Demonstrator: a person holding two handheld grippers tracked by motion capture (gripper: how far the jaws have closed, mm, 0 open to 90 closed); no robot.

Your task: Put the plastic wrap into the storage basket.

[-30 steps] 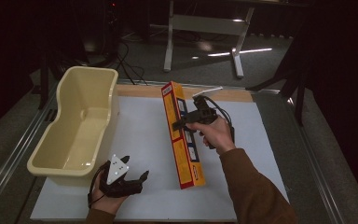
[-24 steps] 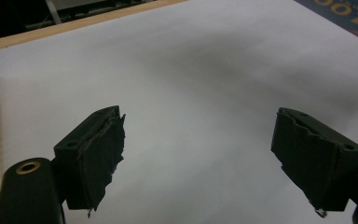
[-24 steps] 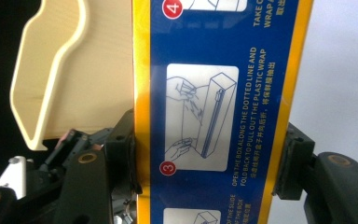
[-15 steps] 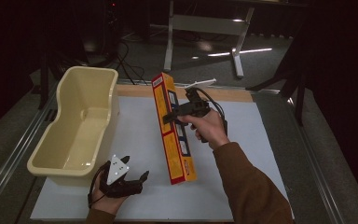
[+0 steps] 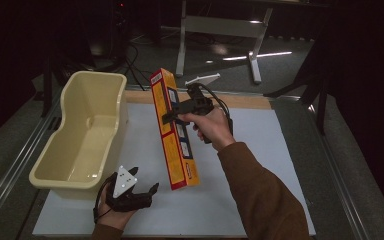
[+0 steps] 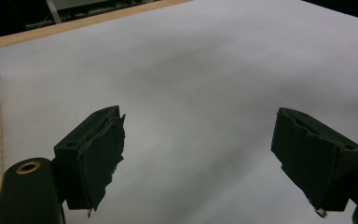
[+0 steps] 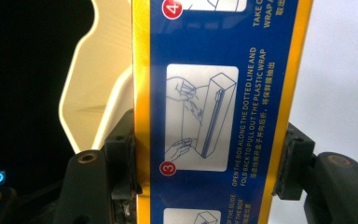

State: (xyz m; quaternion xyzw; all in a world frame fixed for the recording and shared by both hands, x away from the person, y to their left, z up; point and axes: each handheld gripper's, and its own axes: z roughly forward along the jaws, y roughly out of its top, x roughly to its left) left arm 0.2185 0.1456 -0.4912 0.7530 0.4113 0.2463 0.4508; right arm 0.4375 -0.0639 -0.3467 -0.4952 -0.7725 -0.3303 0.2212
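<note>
A long yellow and blue plastic-wrap box (image 5: 172, 130) hangs tilted above the white table mat (image 5: 260, 165), its top end toward the far left. My right gripper (image 5: 172, 114) is shut on the box near its upper half. In the right gripper view the box (image 7: 214, 107) fills the gap between both pads, with printed instructions facing the camera. A cream plastic tub (image 5: 82, 135) stands at the left, its inside bare. My left gripper (image 5: 147, 192) rests low on the mat by the tub's near corner, open, with nothing between its fingers (image 6: 95, 156).
A wooden strip (image 5: 245, 101) runs along the mat's far edge. Metal rails (image 5: 10, 170) border the table on both sides. Beyond the table stand a white frame leg (image 5: 182, 45) and cables on a dark floor. The cream tub (image 7: 95, 93) lies behind the box.
My right gripper has lifted the box off the mat and carried it left toward the tub, tilting it more upright. The left gripper has stayed put.
</note>
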